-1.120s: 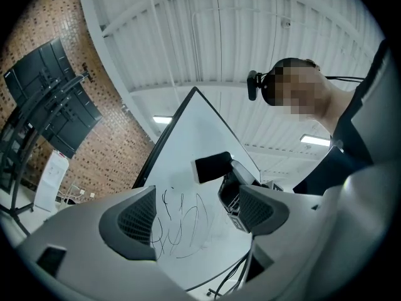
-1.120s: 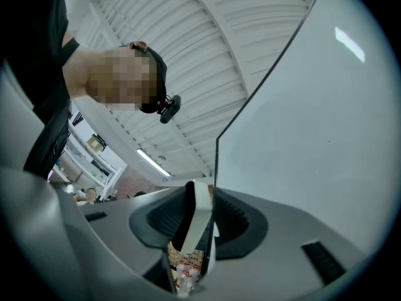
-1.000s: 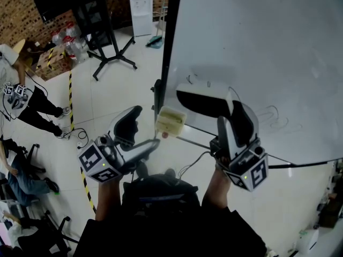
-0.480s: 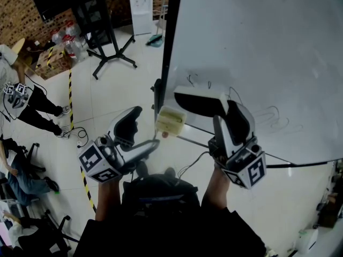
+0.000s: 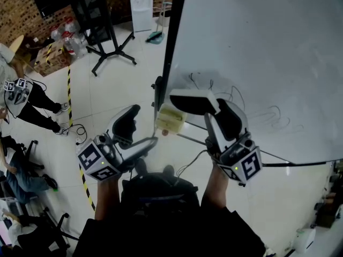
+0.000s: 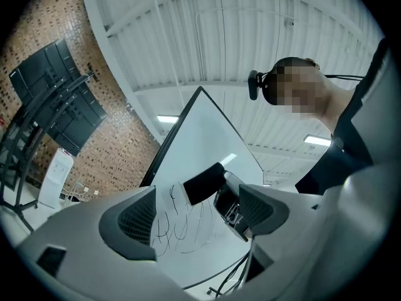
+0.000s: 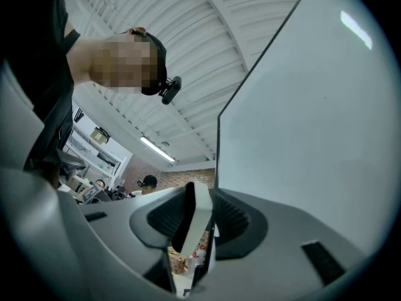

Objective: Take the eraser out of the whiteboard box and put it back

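- My right gripper (image 5: 217,111) clamps the eraser (image 5: 192,101), close by the scribbles (image 5: 268,114) on the whiteboard (image 5: 268,47).
- My left gripper (image 5: 138,131) stands wide open, empty, near the whiteboard box (image 5: 170,120).

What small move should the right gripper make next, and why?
Probably ease the right gripper across and down toward the cream plastic whiteboard box. Its fingers are clamped on the black-and-white block eraser, which is beside the box in front of the white whiteboard, not yet inside it.
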### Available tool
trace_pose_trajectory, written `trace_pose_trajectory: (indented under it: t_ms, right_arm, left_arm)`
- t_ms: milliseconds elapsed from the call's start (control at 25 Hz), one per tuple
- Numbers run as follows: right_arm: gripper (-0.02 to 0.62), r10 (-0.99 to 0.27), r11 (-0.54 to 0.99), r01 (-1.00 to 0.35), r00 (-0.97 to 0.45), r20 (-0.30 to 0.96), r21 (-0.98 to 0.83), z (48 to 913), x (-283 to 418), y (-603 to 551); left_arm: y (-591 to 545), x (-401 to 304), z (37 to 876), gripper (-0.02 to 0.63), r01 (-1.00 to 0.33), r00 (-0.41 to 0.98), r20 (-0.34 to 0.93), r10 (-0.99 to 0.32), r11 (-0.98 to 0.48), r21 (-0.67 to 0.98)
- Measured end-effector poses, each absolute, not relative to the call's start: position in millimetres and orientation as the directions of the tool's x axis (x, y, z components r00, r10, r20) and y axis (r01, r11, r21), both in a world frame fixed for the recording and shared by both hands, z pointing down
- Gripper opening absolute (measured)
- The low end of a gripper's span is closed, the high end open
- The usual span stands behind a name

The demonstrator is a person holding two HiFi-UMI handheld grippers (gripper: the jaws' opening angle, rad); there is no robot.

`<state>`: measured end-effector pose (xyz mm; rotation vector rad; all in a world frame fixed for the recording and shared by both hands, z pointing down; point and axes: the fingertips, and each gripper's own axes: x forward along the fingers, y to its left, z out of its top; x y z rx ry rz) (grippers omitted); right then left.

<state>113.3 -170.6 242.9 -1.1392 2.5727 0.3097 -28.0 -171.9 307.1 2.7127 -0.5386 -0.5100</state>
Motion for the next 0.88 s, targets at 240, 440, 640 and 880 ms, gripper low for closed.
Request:
trace_pose_trajectory:
  t_ms: [240,440,640,880]
  right_arm:
    - [0.153,-0.691,0.669,-0.738,-0.661,-0.294,0.086,267,105,-181]
    - [0.153,-0.708,0.672,-0.736,-0.672,-0.218,0.086,293,100,-190]
    - [0.153,-0.718,0.676,-0.732,-0.68,-0.15,0.085,318,94,-198]
    - [0.153,-0.722,0.68,-0.725,-0.688,-0.073,0.115,346,84,-206]
  left_arm:
    - [-174,-32,312,0.414,-0.303,0.862,-0.278,-0.424,-0.871,0.387]
    - [-175,-34,317,0.414,-0.309,0.86,-0.269,-0.435,-0.861,0.403]
    - [-176,-36,322,0.414,-0.313,0.859,-0.262,-0.439,-0.857,0.41]
    - [-175,-39,325,0.414,-0.316,0.857,-0.258,-0.446,-0.85,0.42]
